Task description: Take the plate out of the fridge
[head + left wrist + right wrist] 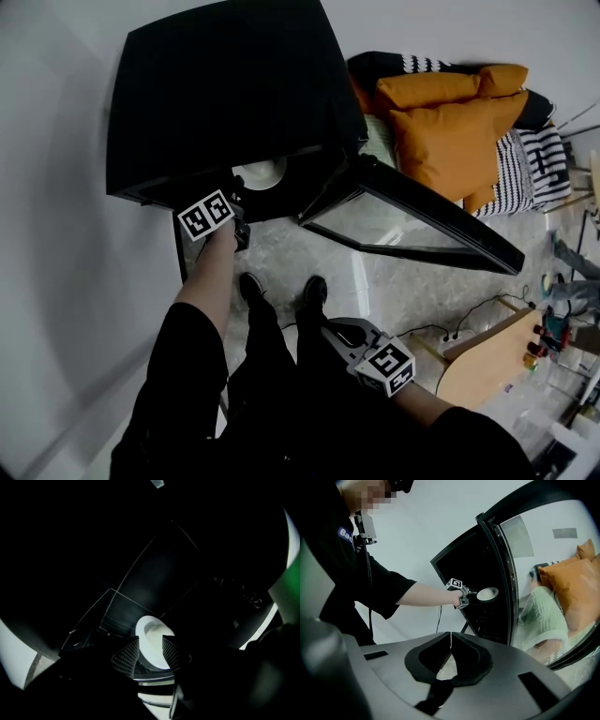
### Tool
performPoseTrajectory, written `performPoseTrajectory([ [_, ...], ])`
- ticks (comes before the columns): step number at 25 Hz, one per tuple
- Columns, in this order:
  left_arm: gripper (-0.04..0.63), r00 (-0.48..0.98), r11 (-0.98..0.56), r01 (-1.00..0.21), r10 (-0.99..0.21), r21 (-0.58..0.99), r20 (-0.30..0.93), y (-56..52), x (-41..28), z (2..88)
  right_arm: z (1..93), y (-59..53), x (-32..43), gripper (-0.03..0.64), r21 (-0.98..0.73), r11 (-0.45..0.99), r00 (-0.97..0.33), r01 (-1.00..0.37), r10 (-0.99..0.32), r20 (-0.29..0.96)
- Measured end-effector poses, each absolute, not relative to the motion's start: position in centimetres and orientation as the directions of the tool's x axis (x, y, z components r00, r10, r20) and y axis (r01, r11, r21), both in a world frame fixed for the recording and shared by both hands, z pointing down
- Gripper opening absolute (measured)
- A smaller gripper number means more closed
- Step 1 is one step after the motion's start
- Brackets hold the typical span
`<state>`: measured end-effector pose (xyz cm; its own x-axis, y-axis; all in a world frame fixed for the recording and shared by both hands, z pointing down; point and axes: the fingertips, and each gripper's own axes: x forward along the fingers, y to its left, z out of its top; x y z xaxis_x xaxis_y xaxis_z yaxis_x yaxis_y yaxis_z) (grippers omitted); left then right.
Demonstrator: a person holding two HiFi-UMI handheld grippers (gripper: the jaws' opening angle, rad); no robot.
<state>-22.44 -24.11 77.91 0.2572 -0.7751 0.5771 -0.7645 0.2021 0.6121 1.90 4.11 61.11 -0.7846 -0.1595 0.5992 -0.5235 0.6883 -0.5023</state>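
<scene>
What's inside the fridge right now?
A white plate, held at the opening by the left claw, with a glass shelf behind it. Nothing else shows; the rest of the fridge interior is too dark to see.

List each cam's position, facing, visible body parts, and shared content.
Head view: on the head, looking steeply down at the open fridge; both arms, legs, shoes show.
Left gripper view: on the left gripper, facing into the dark fridge; jaws clamp the white plate.
Right gripper view: on the right gripper, faces the torso, left arm, fridge; jaws together, empty.
Shared: all three show the plate.
</scene>
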Motion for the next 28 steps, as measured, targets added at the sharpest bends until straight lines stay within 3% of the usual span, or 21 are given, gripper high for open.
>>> performPoseTrajectory([
  [26, 0.138, 0.224, 0.29, -0.776, -0.704, 0.561, 0.674, -25.8, -21.6, 81.6, 63.5, 4.0, 4.3, 0.011, -0.528, 0.618, -0.756, -0.582, -0.172, 0.631],
  [28, 0.099, 0.209, 0.304, -0.787, -0.687, 0.536, 0.696, -25.7, -21.7, 81.8, 63.6, 3.8, 4.5, 0.011, -0.527, 0.615, -0.753, -0.587, -0.175, 0.635],
])
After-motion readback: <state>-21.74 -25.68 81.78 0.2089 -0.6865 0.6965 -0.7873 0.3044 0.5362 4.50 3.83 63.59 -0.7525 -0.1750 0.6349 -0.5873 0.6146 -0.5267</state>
